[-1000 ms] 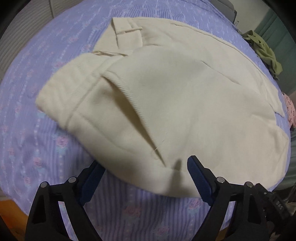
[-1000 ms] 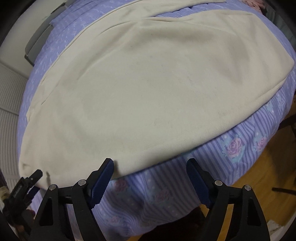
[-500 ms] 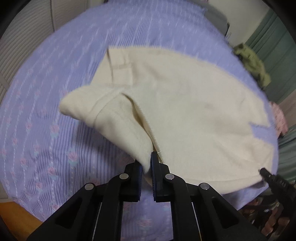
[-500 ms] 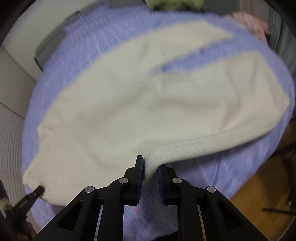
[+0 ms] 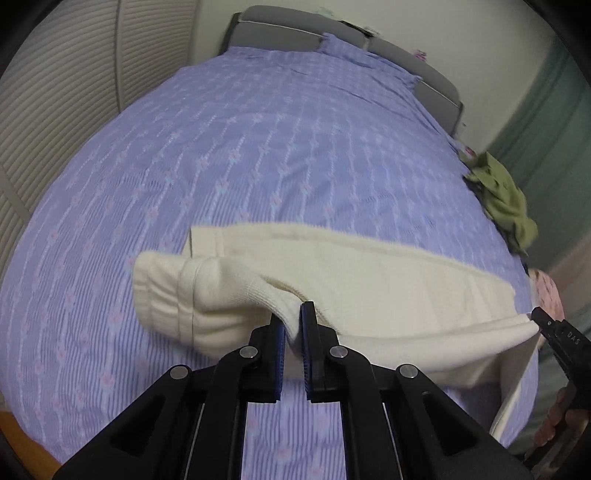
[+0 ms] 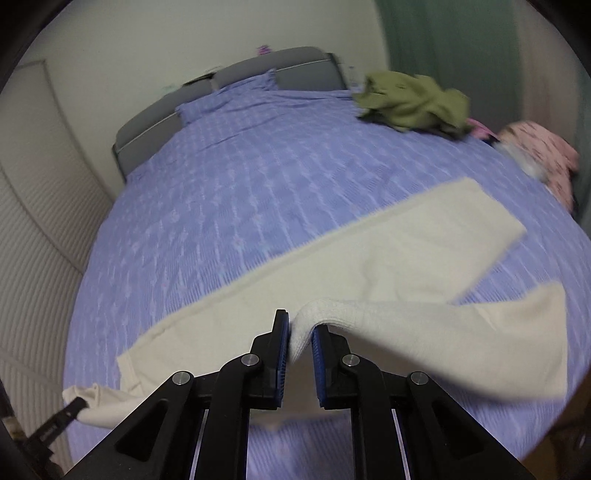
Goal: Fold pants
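Note:
Cream pants (image 5: pixel 388 280) lie across the near part of a purple flowered bed (image 5: pixel 258 155). My left gripper (image 5: pixel 291 321) is shut on the near edge of the pants at the waistband end and holds it lifted above the bed. My right gripper (image 6: pixel 298 332) is shut on the near edge of the pants (image 6: pixel 406 258) along the near leg and holds it lifted too. The far leg lies flat on the bed; the near leg's hem hangs to the right. Each gripper's tip shows at the edge of the other's view.
A green garment (image 6: pixel 410 99) and a pink garment (image 6: pixel 539 151) lie at the bed's right edge. A grey headboard (image 5: pixel 332 33) stands at the far end. A slatted wall (image 5: pixel 55 92) runs along the left. Wooden floor shows below the bed's near edge.
Both grippers went from open at the pants' near edge to shut on it. They have lifted the edge up and carried it toward the far side of the bed.

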Motion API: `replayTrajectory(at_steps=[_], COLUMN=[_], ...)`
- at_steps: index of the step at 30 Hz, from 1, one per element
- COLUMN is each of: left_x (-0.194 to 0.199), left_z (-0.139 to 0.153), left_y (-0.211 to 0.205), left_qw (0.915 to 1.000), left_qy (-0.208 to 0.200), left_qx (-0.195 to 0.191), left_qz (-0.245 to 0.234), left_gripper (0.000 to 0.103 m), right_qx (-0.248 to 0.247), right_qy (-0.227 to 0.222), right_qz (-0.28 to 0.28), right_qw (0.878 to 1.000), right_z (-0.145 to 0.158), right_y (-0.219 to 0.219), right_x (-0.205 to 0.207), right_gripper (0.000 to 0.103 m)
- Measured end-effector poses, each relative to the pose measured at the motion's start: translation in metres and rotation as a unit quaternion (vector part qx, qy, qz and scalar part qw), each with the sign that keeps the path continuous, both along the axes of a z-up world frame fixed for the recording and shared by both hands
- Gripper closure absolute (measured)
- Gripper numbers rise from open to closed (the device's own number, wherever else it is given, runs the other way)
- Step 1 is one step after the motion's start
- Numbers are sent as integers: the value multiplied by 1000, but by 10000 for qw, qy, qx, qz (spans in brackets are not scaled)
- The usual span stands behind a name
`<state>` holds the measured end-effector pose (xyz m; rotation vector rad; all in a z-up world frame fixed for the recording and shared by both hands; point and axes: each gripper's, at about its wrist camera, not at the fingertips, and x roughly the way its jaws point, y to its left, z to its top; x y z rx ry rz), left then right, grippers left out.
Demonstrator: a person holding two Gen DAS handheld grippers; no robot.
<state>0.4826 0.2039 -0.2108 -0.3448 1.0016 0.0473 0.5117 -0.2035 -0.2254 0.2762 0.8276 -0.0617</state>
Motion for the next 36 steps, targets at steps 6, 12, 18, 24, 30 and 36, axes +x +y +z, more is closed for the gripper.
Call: replayTrajectory(at_steps=[6,12,18,24,30,36], left_x=[78,140,178,197,177,118], left_z=[-41,-76,-127,-127,-82,-17], left_y=[5,7,16,11,6,-36], left_qw=[9990,9965,9895,9873,9928,9921], left_qy=[295,624,1226,1253,892,404], left_qx=[128,316,359,653,600,969], left_qz=[312,448,671,725,520,-691], left_gripper=[93,93,88,29,26,25], right_qx=[-306,-460,-585,-297,-179,-385], right_qy=[446,955,1569,1787,1262,676], right_qz=[584,961,1184,1463,1825,2185], right_qw=[9968,9897,9787,9725,9749,9727], right_z=[-39,-84,-131,-137,-86,-18], right_y=[18,24,37,51,70,62], right_x=[90,156,205,215,187,107], right_gripper=[90,90,87,39,38,38])
